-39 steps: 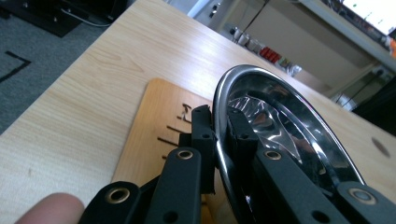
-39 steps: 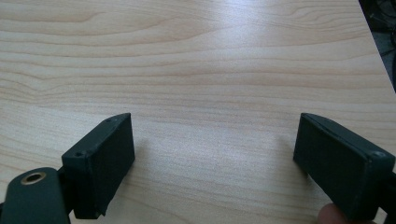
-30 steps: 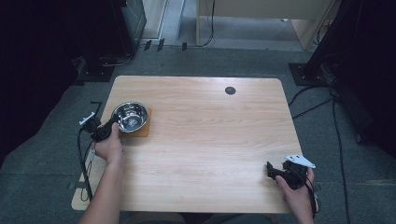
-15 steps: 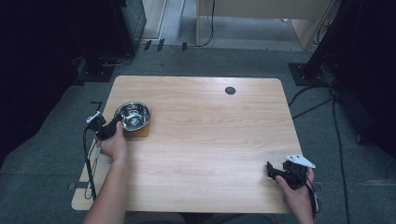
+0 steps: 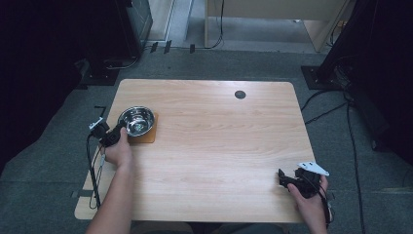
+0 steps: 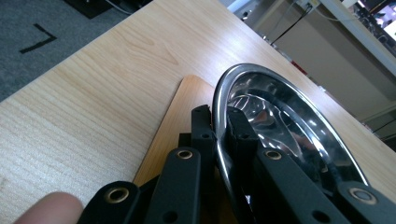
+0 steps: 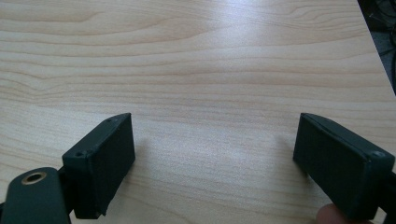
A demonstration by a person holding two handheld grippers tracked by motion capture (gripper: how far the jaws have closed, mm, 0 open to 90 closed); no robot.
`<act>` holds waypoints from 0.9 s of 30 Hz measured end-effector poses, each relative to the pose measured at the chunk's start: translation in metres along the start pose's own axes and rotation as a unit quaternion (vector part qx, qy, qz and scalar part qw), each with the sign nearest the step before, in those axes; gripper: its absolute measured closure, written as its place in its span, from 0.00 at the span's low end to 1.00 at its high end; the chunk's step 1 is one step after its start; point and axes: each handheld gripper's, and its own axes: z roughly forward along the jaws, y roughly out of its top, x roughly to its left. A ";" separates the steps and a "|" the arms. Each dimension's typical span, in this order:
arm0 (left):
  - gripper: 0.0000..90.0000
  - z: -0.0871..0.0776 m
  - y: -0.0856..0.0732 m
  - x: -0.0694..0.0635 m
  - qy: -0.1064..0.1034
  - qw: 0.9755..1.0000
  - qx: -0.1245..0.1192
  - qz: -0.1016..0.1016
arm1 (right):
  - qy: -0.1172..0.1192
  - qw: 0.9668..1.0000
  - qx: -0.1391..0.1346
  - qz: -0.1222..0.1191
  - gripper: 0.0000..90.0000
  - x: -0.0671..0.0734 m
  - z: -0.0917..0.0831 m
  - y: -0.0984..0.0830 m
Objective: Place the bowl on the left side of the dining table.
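Note:
A shiny steel bowl (image 5: 138,120) sits on a thin brown square mat (image 5: 147,135) near the table's left edge. My left gripper (image 5: 120,130) is shut on the bowl's near-left rim. In the left gripper view the rim (image 6: 222,154) runs between the two jaws, one outside the bowl and one inside, with the gripper (image 6: 219,133) pinching it. The mat (image 6: 180,112) shows under the bowl (image 6: 280,119). My right gripper (image 5: 282,178) rests low at the table's front right, open, with bare wood between its pads (image 7: 105,161).
The light wooden table (image 5: 219,146) has a round black cable hole (image 5: 240,94) at the back. Cables trail over the grey floor to the right, and dark equipment stands at the back left.
The left gripper has slid the bowl and mat a little back toward the table's left edge and the person. The right gripper has stayed put.

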 end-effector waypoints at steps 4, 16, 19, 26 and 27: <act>0.93 0.000 -0.002 -0.001 0.006 1.000 0.006 0.006 | 0.000 1.000 0.000 0.000 0.13 0.000 0.000 0.000; 0.88 -0.001 -0.001 -0.002 0.023 1.000 0.020 0.008 | 0.000 1.000 0.000 0.000 0.13 0.000 0.000 0.000; 0.76 -0.002 0.000 -0.001 0.015 1.000 0.018 0.006 | 0.000 1.000 0.000 0.000 0.13 0.000 0.000 0.000; 0.29 -0.007 0.007 -0.008 0.011 0.999 0.028 0.026 | 0.000 1.000 0.000 0.000 0.13 0.000 0.000 0.000; 0.23 -0.008 0.007 -0.009 0.021 0.999 0.027 0.037 | 0.000 1.000 0.000 0.000 0.13 0.000 0.000 0.000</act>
